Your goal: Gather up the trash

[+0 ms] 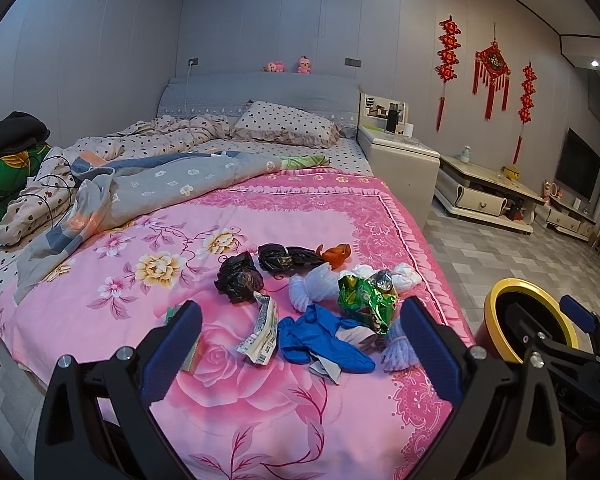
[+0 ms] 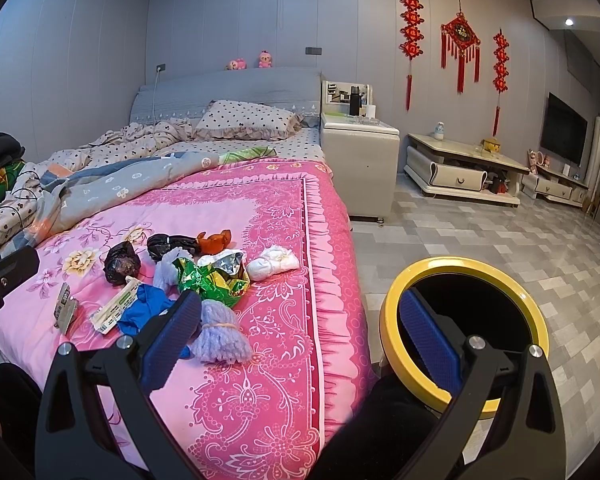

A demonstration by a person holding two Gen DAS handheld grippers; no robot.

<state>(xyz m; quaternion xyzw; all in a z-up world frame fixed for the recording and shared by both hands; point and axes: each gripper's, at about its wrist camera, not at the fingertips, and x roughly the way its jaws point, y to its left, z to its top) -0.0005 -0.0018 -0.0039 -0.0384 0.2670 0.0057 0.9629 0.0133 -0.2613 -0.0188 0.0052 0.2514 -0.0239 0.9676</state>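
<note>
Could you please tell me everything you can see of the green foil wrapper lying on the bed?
The green foil wrapper is a crumpled, shiny snack-type bag, green with yellow patches, torn open so its silver lining shows at the top. It lies loose amid the trash on the pink floral bedspread, near the bed's right edge. It overlaps the white ribbed foam sleeve and sits just behind the blue glove and the lavender yarn bundle. Neither claw touches it.

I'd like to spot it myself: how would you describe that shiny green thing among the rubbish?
Look at the pink flowered bedspread and the litter near its right edge. The snack wrapper lies crumpled between a blue glove and a white rag. It alone is glossy green foil with a silver lining.
</note>
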